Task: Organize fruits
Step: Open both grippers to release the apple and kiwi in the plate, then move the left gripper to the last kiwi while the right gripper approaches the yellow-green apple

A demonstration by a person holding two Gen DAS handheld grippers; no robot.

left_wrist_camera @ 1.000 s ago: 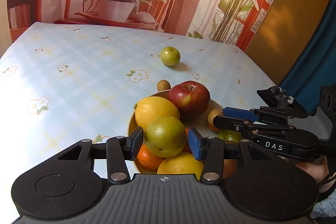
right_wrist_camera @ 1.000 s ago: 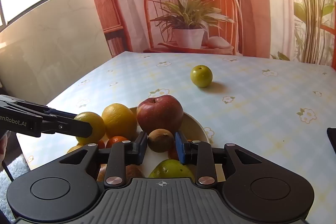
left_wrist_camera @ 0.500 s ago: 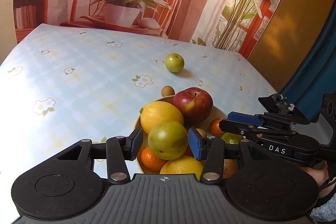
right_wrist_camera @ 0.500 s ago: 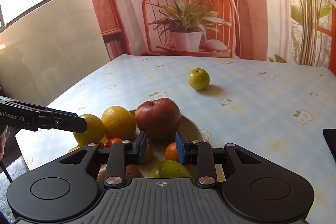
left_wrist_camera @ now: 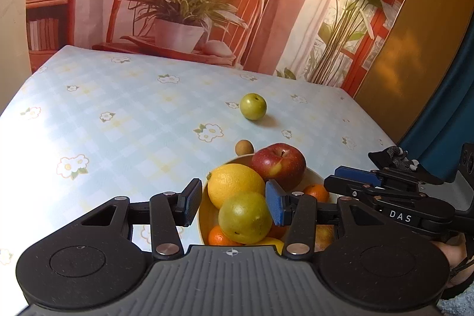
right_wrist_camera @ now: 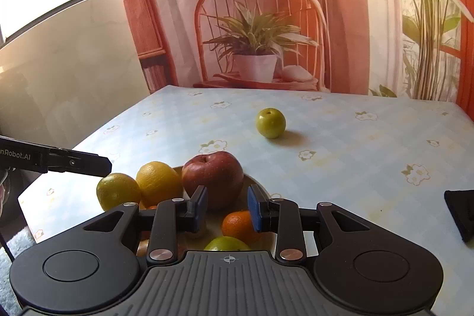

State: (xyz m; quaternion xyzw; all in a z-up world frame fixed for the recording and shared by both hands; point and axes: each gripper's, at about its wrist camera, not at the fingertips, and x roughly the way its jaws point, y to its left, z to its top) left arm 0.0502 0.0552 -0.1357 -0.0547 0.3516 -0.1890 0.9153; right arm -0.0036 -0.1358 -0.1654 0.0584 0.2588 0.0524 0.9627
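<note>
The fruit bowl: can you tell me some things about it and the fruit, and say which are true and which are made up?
1. A red apple sits in the bowl. True.
2. The green fruit on the tablecloth touches the bowl. False: it lies apart, farther out on the table.
3. The left gripper has an empty gap between its fingers. False: a green-yellow citrus shows between them.
4. A small brown fruit lies just outside the bowl's far rim. True.
5. The bowl holds only apples. False: a yellow citrus and a small orange are there too.
</note>
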